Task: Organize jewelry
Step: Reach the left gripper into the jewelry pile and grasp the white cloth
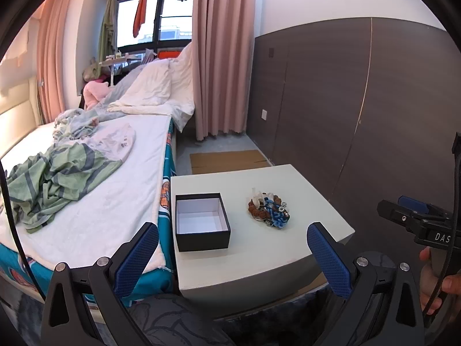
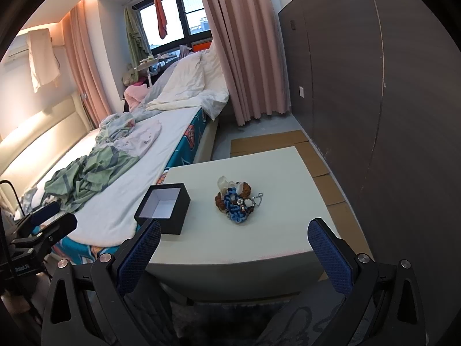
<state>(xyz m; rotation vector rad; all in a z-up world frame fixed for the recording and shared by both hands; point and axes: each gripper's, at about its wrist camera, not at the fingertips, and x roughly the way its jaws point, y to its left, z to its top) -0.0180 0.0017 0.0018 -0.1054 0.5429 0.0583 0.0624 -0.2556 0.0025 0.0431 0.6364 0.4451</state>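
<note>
A small cream-topped table [image 1: 259, 256] stood just beside the bed [image 1: 121, 190], and everything the task concerned sat on it. A black box with a white lining [image 1: 201, 221] lay open and empty on the bed side of the tabletop; no lid showed in either view. A tangled heap of jewelry [image 1: 268, 209] rested apart from the box, toward the dark panelled wall [image 1: 360, 109]: brown beads, a blue knotted cord, pale crystal-like pieces and a short ball chain, so knotted together that no single long axis could be read from it.

The left gripper [image 1: 233, 249] hung short of the table's near edge, its blue-padded fingers spread wide with nothing between them. From its own camera the box lay almost straight ahead and the heap ahead toward the wall. The right gripper [image 2: 234, 248] was likewise wide and empty, held back from the same near edge; in its view the heap [image 2: 236, 201] lay nearly on its centre line, with the box [image 2: 162, 207] off toward the bed.

Judged from this, the right gripper was the better placed for the heap and the left for steadying the box. The coming move looked to turn on a forward and downward reach to the heap, then a short carry across the table toward the bed side. The tangle could lift as one clump.
</note>
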